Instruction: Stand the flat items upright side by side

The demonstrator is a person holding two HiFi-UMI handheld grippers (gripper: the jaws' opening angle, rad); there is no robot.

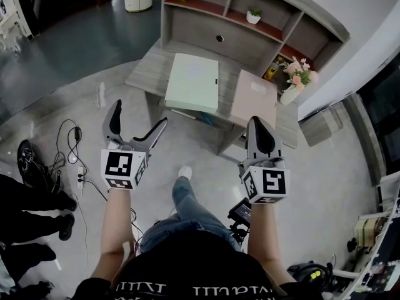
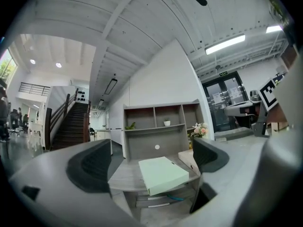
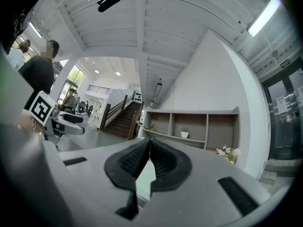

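Left gripper [image 1: 140, 112] open and empty, right gripper [image 1: 259, 121] closed on nothing, green box [image 1: 192, 82] and pink box [image 1: 253, 97] lying flat side by side on the desk [image 1: 147, 74] — a thin-edge grab with only 1 gripper could slip and drop it flat.

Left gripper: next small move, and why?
Probably advance the left gripper toward the pale green flat box: its jaws stand wide apart and empty, and the box lies flat on the grey wooden desk, well ahead, beside the beige flat box.
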